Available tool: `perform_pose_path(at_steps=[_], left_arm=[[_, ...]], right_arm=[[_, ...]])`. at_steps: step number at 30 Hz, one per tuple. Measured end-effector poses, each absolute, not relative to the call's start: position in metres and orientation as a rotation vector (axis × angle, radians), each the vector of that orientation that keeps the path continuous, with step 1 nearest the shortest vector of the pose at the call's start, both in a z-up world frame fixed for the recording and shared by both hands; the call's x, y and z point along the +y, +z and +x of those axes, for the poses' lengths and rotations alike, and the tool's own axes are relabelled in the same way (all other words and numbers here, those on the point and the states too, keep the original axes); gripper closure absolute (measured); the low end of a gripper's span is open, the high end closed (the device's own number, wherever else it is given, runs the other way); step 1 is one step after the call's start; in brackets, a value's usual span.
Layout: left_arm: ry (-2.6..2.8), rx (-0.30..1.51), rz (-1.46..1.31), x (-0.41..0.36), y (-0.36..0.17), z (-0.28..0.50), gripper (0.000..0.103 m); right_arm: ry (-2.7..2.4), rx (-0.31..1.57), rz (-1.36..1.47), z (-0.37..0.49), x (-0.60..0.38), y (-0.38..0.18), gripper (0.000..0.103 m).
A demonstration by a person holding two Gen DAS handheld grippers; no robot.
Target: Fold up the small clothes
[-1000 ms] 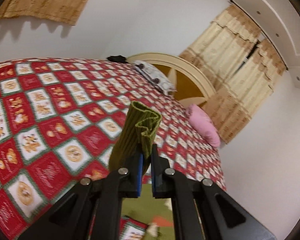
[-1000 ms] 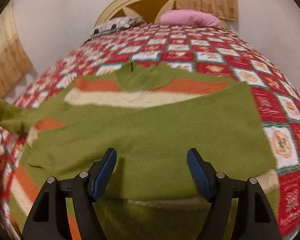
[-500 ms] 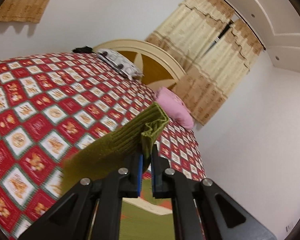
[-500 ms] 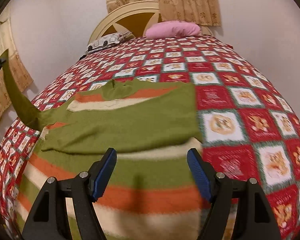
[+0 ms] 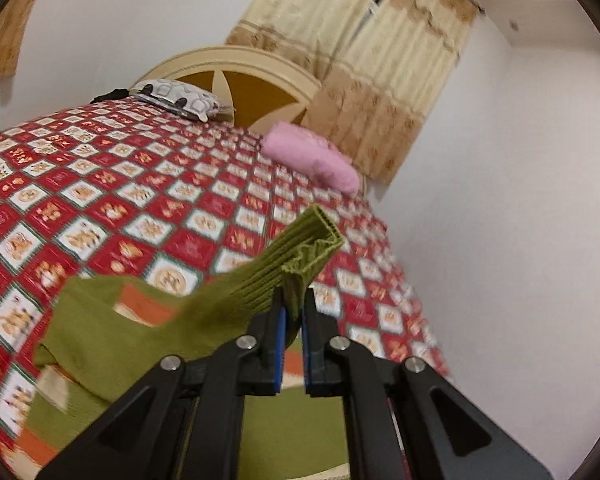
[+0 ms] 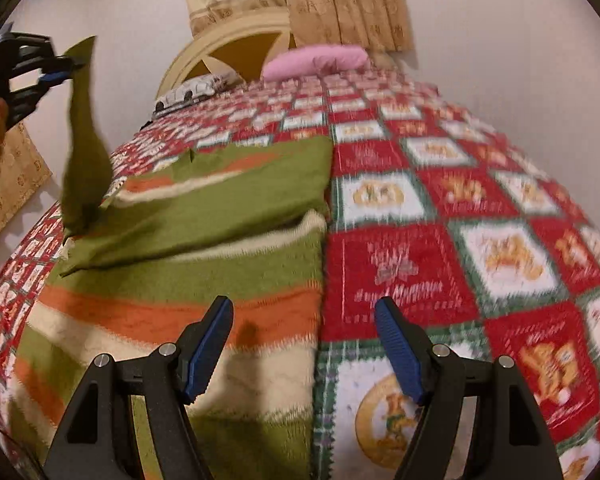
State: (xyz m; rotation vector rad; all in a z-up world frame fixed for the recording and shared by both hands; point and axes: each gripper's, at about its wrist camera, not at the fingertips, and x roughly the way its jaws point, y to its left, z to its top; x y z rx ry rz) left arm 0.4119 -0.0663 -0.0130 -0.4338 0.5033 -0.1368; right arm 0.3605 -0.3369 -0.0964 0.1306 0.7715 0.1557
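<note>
Lifting a sleeve (image 5: 288,264) to fold it inward, left tongs (image 5: 293,316) clamp the cuff (right tongs (image 6: 304,344) gape, empty, above the sweater (image 6: 204,292)).

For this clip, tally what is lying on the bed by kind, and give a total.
Sweaters: 1, the green striped sweater, its sleeve cuff held up by the left gripper.
Pillows: 2, a pink pillow and a grey patterned pillow.
Dark items by the headboard: 1, too small to identify.
Total: 4
</note>
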Motion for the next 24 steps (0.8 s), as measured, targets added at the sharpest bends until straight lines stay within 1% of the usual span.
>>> perform_pose_path(at_steps=[1,3,5,7,8,9,10,11,12,15,19,23,24], left_arm=[[-0.143,0.536,-0.4,-0.083,-0.026,0.417,0.094],[-0.135,0.632,-0.321,-0.11,-0.052,0.424,0.086],[-0.18,0.705,-0.294,-0.123,-0.071,0.42,0.086],[-0.212,0.711,-0.235,-0.131,-0.078,0.408,0.083],[-0.222,0.706,-0.183,-0.129,-0.08,0.398,0.077],[-0.228,0.697,-0.152,-0.127,-0.079,0.391,0.067],[-0.232,0.677,-0.117,-0.117,-0.078,0.381,0.061],[-0.229,0.657,-0.096,-0.107,-0.077,0.374,0.051],[-0.217,0.632,-0.074,-0.093,-0.076,0.367,0.045],[-0.127,0.582,0.022,-0.041,-0.077,0.359,0.043],[-0.016,0.597,0.072,0.052,-0.086,0.361,0.043],[-0.044,0.639,0.087,0.108,-0.096,0.367,0.044],[-0.069,0.648,0.077,0.111,-0.101,0.369,0.044]], right_arm=[[0.152,0.767,0.147,0.361,-0.34,-0.096,0.029],[0.151,0.765,0.166,0.361,-0.343,-0.097,0.029],[0.155,0.777,0.176,0.363,-0.344,-0.099,0.029],[0.158,0.786,0.183,0.365,-0.344,-0.101,0.029],[0.159,0.79,0.185,0.365,-0.344,-0.102,0.029],[0.159,0.793,0.185,0.366,-0.344,-0.103,0.029],[0.159,0.797,0.183,0.367,-0.343,-0.103,0.029],[0.161,0.798,0.181,0.368,-0.342,-0.103,0.027],[0.162,0.797,0.18,0.368,-0.343,-0.104,0.027],[0.165,0.792,0.183,0.367,-0.344,-0.103,0.027],[0.154,0.731,0.177,0.354,-0.346,-0.088,0.027],[0.22,0.712,0.132,0.353,-0.33,-0.062,0.027],[0.242,0.724,0.116,0.359,-0.322,-0.057,0.027]])
